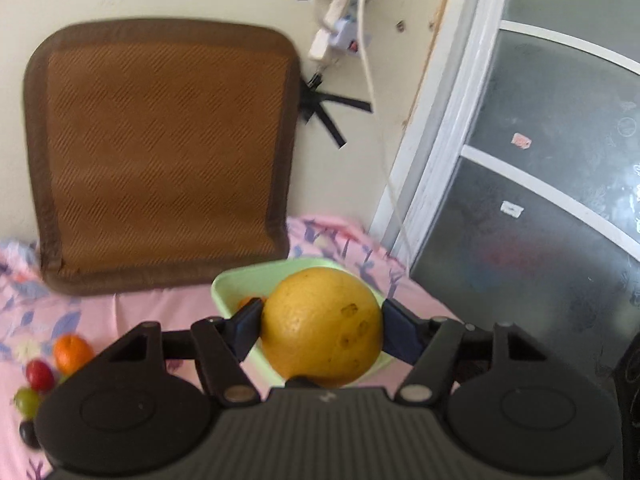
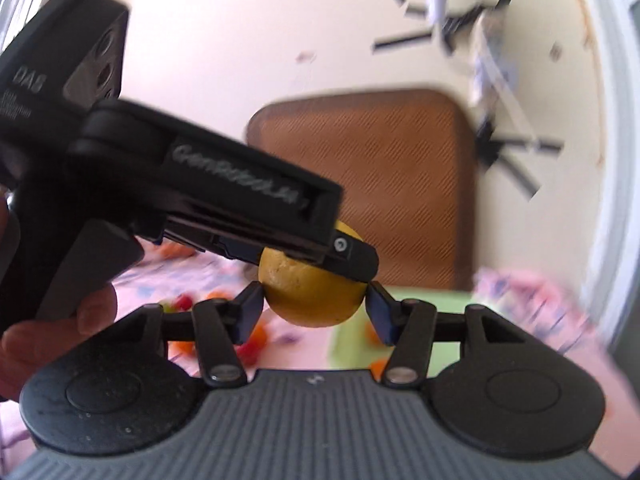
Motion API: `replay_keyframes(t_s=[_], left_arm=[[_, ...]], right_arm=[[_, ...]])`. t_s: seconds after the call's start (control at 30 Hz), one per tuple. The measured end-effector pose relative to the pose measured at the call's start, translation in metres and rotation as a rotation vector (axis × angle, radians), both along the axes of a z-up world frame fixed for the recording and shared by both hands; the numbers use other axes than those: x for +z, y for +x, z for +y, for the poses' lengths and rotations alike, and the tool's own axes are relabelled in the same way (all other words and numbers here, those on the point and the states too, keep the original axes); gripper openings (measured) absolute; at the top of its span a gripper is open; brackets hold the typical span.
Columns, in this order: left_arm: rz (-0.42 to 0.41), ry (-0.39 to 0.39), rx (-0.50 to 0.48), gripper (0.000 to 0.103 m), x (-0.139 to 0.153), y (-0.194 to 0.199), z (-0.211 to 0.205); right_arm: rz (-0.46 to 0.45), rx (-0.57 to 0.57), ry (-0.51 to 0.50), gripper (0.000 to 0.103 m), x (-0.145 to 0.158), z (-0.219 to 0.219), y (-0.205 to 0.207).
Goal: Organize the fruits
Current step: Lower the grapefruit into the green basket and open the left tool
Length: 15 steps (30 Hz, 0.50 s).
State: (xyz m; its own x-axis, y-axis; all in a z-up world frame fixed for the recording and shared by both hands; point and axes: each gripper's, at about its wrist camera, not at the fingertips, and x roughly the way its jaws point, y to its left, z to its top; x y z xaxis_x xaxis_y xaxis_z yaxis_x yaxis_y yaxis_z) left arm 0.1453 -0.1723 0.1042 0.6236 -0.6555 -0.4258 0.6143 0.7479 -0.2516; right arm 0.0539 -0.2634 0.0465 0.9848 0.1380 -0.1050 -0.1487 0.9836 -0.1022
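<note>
pinching between both left fingers, the yellow fruit hangs over the green tray.

Each tool is matte black: the left tool and right tool have dark blue fingertips, silver pivot screws and ribbed grey bodies; white lettering marks the left tool's side.

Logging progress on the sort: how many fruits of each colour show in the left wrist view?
yellow fruit: 1
orange fruit on cloth, orange fruit in tray: 2
red fruit: 1
green fruit: 1
dark purple fruit: 1
Total: 6
</note>
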Motion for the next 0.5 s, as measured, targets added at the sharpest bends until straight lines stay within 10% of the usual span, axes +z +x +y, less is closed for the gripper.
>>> replay_keyframes(t_s=[0.23,0.5], left_arm=[[0.123,0.044,-0.078,0.065,-0.036,0.071,-0.092],[0.233,0.048,-0.043,0.066,-0.071,0.093,-0.108]], right_arm=[[0.164,-0.157,0.094,0.058,-0.024,-0.068,0.049],[0.212,-0.207,0.068,0.06,-0.034,-0.075,0.06]])
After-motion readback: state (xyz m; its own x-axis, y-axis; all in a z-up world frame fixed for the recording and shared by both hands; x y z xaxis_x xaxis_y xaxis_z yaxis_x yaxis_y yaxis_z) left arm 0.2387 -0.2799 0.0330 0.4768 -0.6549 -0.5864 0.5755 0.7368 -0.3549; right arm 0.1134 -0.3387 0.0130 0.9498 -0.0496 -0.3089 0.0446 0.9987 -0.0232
